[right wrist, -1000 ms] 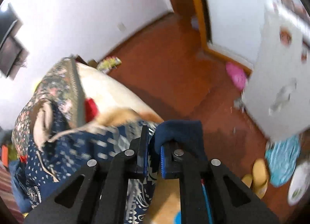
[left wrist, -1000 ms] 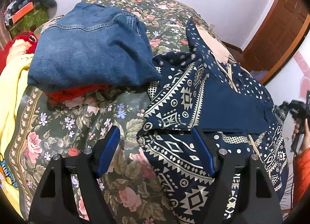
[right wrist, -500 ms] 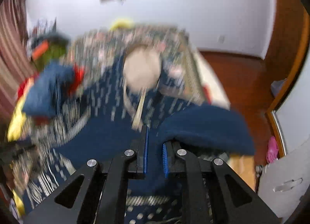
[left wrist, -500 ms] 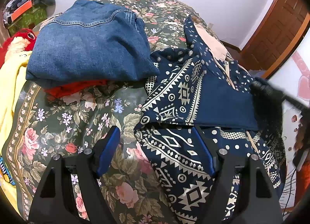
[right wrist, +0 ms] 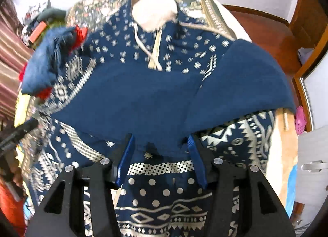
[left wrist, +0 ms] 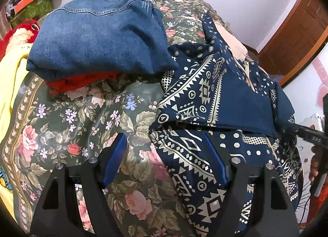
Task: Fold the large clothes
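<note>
My right hand-held gripper [right wrist: 161, 153] is spread, the hoodie [right wrist: 143, 97] sleeve lying released across its chest on the bed [left wrist: 86, 114]; a second ago it pinched that sleeve. I should smooth the fold flat. My left hand-held gripper [left wrist: 166, 155] stays spread nearby.

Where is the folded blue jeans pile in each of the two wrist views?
Left wrist view: folded jeans fill the upper left, lying on a red garment.
Right wrist view: folded jeans sit blurred at the left edge.
Shared landmark: the navy patterned hoodie beside them.
</note>
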`<state>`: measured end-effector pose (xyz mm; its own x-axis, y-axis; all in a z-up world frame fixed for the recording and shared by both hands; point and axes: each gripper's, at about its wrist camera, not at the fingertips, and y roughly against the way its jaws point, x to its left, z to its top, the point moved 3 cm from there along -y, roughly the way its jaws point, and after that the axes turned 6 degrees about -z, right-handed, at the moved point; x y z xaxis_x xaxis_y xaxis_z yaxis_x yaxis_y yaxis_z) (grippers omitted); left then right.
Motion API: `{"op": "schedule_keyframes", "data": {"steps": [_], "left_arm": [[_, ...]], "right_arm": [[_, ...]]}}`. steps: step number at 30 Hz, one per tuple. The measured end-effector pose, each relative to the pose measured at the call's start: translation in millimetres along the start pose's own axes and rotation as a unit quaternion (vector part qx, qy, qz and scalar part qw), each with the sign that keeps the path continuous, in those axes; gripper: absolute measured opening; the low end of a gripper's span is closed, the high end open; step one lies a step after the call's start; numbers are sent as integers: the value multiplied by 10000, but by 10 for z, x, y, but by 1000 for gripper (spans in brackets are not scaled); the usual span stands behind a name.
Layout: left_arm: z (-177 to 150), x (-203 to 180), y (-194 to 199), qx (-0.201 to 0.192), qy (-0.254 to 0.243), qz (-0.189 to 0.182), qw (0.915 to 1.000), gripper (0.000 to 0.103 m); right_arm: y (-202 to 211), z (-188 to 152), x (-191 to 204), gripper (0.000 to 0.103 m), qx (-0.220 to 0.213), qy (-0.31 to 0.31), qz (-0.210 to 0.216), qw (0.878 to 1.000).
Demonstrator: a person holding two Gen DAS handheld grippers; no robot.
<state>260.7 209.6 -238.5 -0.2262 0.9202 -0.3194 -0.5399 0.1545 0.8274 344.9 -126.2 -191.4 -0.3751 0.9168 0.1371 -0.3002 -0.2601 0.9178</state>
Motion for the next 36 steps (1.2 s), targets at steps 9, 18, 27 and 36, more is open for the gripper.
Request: {"op": "schedule_keyframes", "data": {"steps": [9,18,27,36], "left_arm": [[3,-85,-8,-11,-195,40,9998,75],[3,-92,-52,71,-148,-6,9999,75],[59,-207,-89,52,-403,101,9991,75],[36,-174,-127,139,-364,129,9992,75]], "right_arm": [[427,195,-672,52,-788,-1639,326,9828],[-29,100,-1579,54,-454,-3511,223,9350],[-538,156,-1845,54,-161,-4014,221,9155],[-472,293,-2039,14,-523,-3776,-80,9245]]}}
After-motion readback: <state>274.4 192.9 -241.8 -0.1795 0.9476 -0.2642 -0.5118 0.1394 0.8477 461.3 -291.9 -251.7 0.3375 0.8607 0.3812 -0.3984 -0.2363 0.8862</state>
